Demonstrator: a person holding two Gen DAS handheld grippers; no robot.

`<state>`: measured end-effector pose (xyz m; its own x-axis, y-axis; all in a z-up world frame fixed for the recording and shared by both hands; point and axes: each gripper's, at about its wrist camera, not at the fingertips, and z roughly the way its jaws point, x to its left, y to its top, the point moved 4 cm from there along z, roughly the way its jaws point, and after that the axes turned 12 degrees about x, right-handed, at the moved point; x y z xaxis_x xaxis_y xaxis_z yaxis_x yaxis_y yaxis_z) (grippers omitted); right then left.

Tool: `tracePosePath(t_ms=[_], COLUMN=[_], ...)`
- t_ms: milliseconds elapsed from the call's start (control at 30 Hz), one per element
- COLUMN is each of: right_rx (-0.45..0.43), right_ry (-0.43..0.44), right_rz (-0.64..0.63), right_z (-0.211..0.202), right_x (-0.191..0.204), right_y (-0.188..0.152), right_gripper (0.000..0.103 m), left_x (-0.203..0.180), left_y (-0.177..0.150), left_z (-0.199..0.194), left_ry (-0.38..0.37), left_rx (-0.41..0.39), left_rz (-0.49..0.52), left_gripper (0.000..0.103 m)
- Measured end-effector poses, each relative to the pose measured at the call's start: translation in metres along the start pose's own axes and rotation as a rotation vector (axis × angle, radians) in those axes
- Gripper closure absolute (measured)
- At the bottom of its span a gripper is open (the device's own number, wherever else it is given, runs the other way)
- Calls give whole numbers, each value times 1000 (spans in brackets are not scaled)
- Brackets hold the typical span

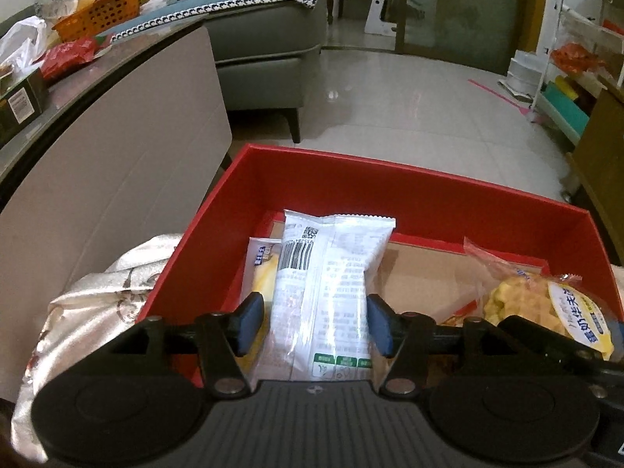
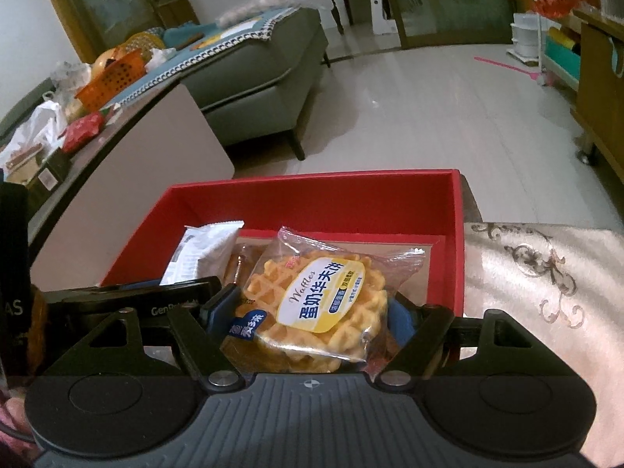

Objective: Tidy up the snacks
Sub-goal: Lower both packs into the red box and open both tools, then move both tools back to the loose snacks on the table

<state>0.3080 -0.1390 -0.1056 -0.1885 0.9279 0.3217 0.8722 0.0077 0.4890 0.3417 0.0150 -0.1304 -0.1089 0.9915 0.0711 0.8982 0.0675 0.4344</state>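
A red box (image 1: 409, 191) stands on a cloth-covered surface, also in the right wrist view (image 2: 312, 199). My left gripper (image 1: 314, 321) holds a white snack packet (image 1: 331, 288) between its blue pads, over the box's left part; a yellow-filled packet (image 1: 262, 273) lies beside it in the box. My right gripper (image 2: 310, 312) is shut on a clear waffle packet (image 2: 323, 300) with a yellow label, over the box's right part. The waffle packet shows in the left wrist view (image 1: 546, 304), the white packet in the right wrist view (image 2: 202, 249).
A long table (image 1: 117, 117) on the left carries an orange basket (image 1: 99, 9), red packets (image 1: 68, 56) and bags. A grey sofa (image 1: 269, 46) stands beyond it. Shelves (image 1: 573, 78) and a wooden cabinet (image 2: 600, 89) are at the right. Patterned cloth (image 2: 546, 292) lies beside the box.
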Motion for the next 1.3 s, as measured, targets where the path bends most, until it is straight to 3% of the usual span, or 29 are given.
tracePosePath(t_ms=[233, 933, 1167, 1300], right_rx=[-24, -55, -35, 3], right_ry=[-90, -136, -112, -128], right_rz=[-42, -66, -55, -72], right_z=[-11, -58, -73, -73], right_x=[7, 22, 30, 35], right_y=[5, 2, -20, -38], right_gripper=[14, 9, 8, 8], left_x=[2, 14, 29, 34], left_y=[4, -15, -36, -52], left_z=[-15, -78, -91, -98], left_ry=[11, -2, -42, -27], left_rx=[-26, -89, -57, -45], left_rz=[17, 12, -17, -6], left_gripper=[39, 38, 38, 38])
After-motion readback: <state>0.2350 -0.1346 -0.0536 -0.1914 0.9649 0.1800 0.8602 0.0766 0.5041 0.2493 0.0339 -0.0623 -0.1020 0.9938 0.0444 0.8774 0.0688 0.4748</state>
